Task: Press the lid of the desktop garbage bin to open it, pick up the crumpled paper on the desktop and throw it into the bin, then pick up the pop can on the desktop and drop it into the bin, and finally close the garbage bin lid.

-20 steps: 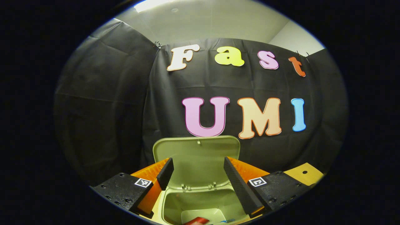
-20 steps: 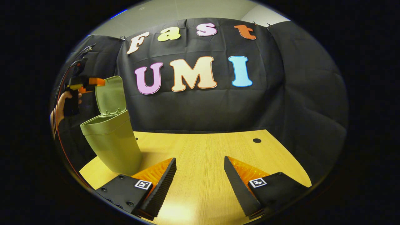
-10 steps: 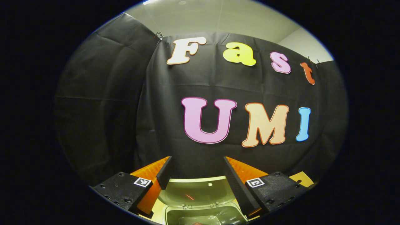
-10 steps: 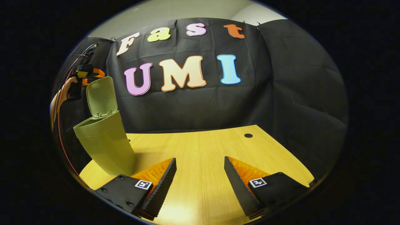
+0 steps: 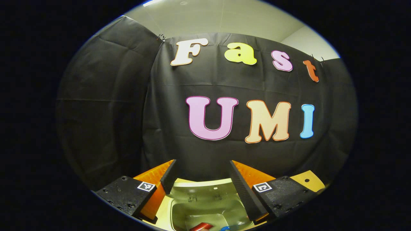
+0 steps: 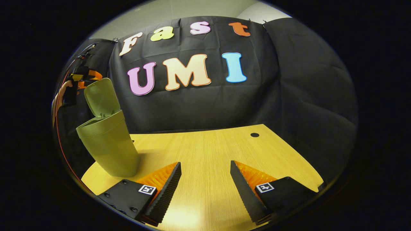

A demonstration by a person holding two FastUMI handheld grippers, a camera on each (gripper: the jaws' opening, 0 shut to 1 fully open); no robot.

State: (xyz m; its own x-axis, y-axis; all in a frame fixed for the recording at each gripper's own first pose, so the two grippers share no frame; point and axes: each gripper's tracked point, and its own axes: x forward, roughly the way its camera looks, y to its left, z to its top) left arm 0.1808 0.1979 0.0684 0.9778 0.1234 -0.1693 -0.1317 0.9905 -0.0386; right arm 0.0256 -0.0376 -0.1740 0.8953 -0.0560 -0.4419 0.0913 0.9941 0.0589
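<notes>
The olive-green bin (image 6: pixel 107 147) stands at the table's left end. Its lid (image 6: pixel 99 96) is hinged up and leans partly forward over the opening. In the left gripper view the lid (image 5: pixel 200 187) lies low between my fingers, with the bin's inside (image 5: pixel 205 210) below it. A red pop can (image 5: pixel 200 227) rests at the bottom, with a bit of something blue beside it. My left gripper (image 5: pixel 202 163) is open, just above the lid's top edge. In the right gripper view that left gripper (image 6: pixel 85 75) sits at the lid's upper edge, held by a hand (image 6: pixel 64 89). My right gripper (image 6: pixel 205 164) hangs open over the table, holding nothing.
The wooden table (image 6: pixel 208 150) stretches right of the bin and has a small round hole (image 6: pixel 254 135) near its far right edge. Black cloth walls close in behind and on both sides. A corner of the table (image 5: pixel 310 179) shows at the lower right in the left gripper view.
The lid has tipped from upright to leaning forward over the bin. My left gripper rose above the lid's top edge and stayed there. The right gripper barely moved.
</notes>
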